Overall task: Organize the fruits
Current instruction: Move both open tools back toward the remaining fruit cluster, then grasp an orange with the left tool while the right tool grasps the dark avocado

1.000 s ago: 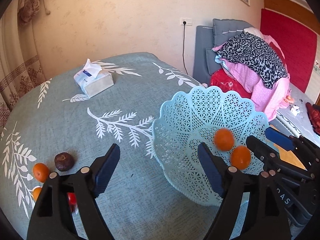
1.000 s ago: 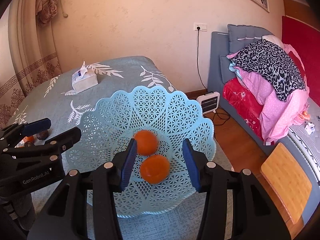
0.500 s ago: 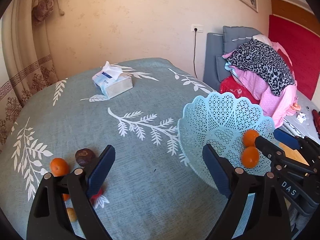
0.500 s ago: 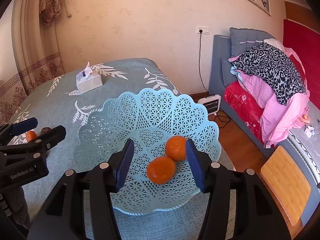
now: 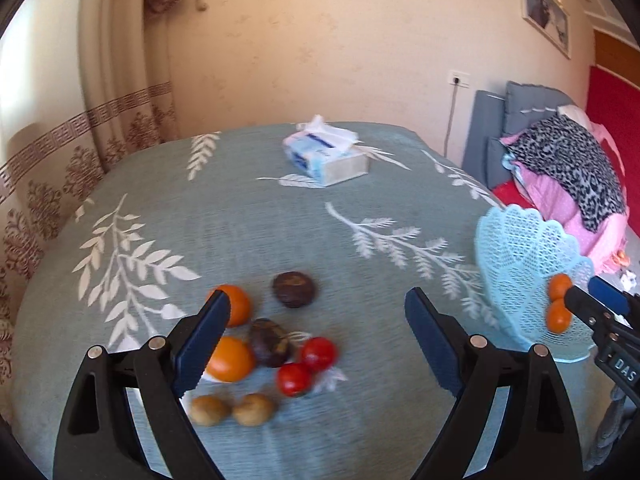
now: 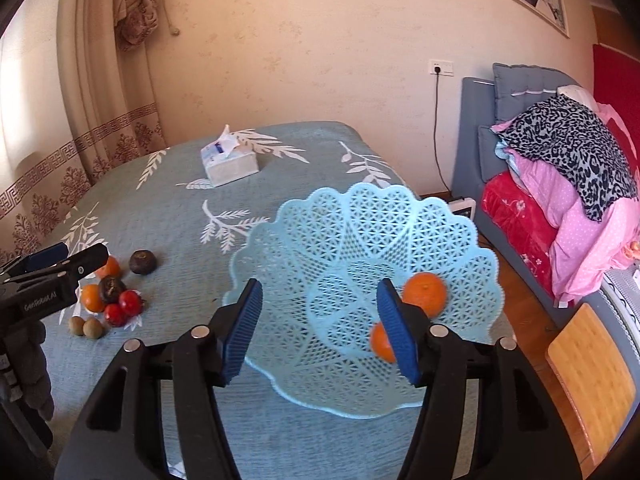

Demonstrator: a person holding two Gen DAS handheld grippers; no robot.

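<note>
A light blue lattice basket [image 6: 360, 240] sits at the table's right edge with two oranges [image 6: 425, 293] in it; it also shows in the left wrist view [image 5: 520, 264]. My right gripper [image 6: 320, 328] is open and empty above the basket. My left gripper [image 5: 316, 336] is open and empty above a fruit pile on the table: two oranges [image 5: 232, 358], two dark fruits [image 5: 293, 289], two red fruits [image 5: 318, 354] and two small brown fruits [image 5: 252, 409]. The pile also shows at the left of the right wrist view [image 6: 112, 296].
A tissue box [image 5: 326, 158] lies at the far side of the leaf-patterned tablecloth [image 5: 240, 232]. A sofa with piled clothes [image 6: 568, 176] and a wooden board [image 6: 592, 376] stand to the right. A curtain [image 6: 92, 80] hangs at the left.
My left gripper has swung left from the basket to above the fruit pile. My right gripper has shifted left over the basket, so the two oranges now lie by its right finger.
</note>
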